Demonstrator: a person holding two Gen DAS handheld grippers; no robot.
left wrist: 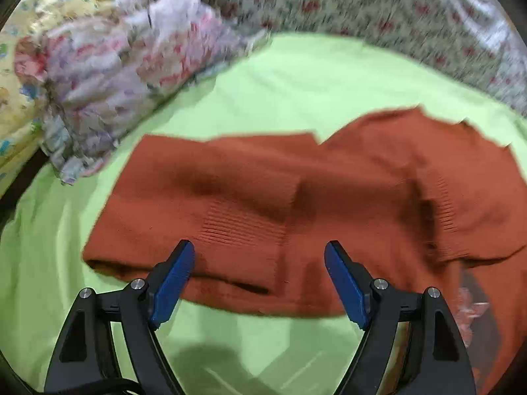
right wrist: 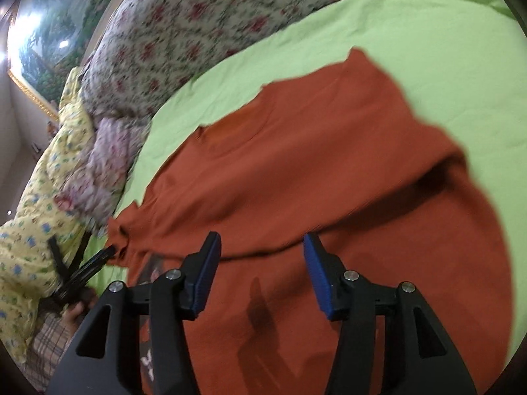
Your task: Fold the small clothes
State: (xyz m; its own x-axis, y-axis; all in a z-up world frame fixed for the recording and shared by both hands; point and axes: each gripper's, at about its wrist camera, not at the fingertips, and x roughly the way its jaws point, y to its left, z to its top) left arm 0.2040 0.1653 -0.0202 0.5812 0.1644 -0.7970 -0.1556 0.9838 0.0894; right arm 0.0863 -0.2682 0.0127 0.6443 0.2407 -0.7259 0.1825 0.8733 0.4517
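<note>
Rust-orange knit fabric fills the middle of both views: a small sweater (left wrist: 296, 197) lies spread on a lime-green bedsheet (left wrist: 296, 75), with ribbed bands showing on its folded-over parts. The left gripper (left wrist: 259, 263) hovers over the near edge of the garment with its jaws set wide apart; the blue pads (left wrist: 171, 283) stand clear of the cloth on either side and nothing is clamped between them. Beyond the left fingertips the folded sleeve and body stretch away, and further off to the left sits a bunched pale floral cloth (left wrist: 125, 75) against a yellow printed quilt (left wrist: 19, 125).

The right gripper (right wrist: 262, 256) also hangs above the sweater (right wrist: 313, 171), its jaws parted about halfway, and the blue fingers (right wrist: 318, 273) grip nothing. A fold line in the fabric runs just beyond its tips. Past the garment, a floral bedcover (right wrist: 204, 23) is heaped along the far edge of the sheet (right wrist: 428, 33). To the left of the right fingers, part of the other gripper's black frame (right wrist: 75, 273) shows near the sweater's corner.
</note>
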